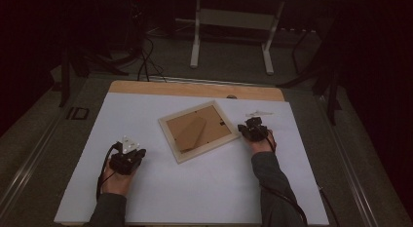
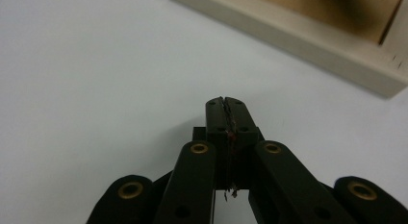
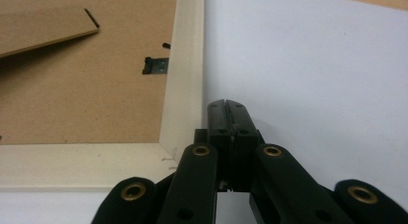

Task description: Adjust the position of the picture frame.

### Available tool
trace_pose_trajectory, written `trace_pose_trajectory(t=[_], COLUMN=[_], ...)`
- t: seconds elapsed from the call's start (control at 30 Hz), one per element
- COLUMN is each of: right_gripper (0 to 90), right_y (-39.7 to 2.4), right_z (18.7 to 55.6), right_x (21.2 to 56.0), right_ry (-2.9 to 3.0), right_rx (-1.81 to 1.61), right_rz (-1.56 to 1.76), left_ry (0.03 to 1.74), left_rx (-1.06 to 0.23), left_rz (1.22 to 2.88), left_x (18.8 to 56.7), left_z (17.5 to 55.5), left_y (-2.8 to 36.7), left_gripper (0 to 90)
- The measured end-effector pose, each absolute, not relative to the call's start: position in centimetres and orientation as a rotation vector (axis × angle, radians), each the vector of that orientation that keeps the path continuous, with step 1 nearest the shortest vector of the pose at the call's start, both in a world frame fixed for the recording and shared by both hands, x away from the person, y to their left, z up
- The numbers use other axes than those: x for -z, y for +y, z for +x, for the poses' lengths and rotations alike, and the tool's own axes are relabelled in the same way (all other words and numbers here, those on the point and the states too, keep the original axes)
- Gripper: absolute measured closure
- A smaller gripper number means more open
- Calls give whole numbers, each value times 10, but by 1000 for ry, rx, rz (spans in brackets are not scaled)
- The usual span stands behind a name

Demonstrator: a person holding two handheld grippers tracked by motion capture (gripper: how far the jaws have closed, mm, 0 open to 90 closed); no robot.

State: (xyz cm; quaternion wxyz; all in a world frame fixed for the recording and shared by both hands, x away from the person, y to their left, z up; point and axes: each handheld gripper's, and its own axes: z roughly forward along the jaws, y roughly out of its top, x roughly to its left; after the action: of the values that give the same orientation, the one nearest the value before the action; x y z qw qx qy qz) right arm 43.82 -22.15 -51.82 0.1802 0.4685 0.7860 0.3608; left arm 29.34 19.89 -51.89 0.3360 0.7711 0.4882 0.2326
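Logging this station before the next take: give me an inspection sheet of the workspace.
Surface: white sheet over a wooden table.
Job's things: picture frame lying back-side up, brown backing board, stand flap and metal clip visible.
Clutter: small pale object behind the right hand; cannot tell what.
Grippers: left hand-held gripper shut, empty; right hand-held gripper shut, empty, beside the frame's edge.
Cables: one trailing from each gripper; more on the floor behind.
Surroundings: dark room, white table legs beyond.

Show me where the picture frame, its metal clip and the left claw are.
picture frame [image 1: 169, 133]: high view, on its pale left border.
metal clip [image 3: 156, 66]: right gripper view, on its middle.
left claw [image 2: 225, 100]: left gripper view, at its closed tips.
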Motion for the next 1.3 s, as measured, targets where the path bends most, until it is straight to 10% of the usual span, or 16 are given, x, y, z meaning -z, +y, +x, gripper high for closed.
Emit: trace_pose_trajectory(t=[1.3], right_gripper=[900], right_y=[-211], right_z=[421], right_x=[529], right_ry=[2362], right_rx=[-1029], right_rz=[1280], left_ry=[1257], left_rx=[-497], left_rz=[2022], left_x=[536], left_z=[316], left_y=[163], left_gripper=[900])
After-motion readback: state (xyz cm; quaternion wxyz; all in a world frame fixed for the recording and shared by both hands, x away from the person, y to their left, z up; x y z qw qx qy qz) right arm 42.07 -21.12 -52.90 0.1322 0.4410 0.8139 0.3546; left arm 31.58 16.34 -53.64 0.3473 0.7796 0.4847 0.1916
